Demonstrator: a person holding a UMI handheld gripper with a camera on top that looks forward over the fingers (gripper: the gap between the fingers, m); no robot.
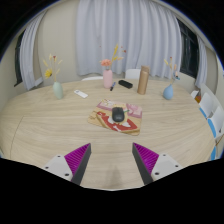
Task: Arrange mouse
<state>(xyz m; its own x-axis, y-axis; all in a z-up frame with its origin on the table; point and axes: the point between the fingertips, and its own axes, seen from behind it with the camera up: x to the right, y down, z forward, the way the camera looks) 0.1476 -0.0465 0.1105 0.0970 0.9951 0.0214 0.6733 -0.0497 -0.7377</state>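
Note:
A dark mouse (118, 114) lies on a pinkish patterned mat (132, 121) near the middle of a round wooden table (60, 125). My gripper (112, 158) is open and empty, its two magenta pads (77, 157) spread wide apart. The mouse is well beyond the fingertips, slightly right of centre, with bare table between us.
Along the far side of the table stand a pink vase (107, 78), a brown cylinder (143, 80), a small dark box (126, 84), a pale green vase (58, 89) and a blue vase (168, 92). Curtains hang behind. Chairs show at the right edge (208, 110).

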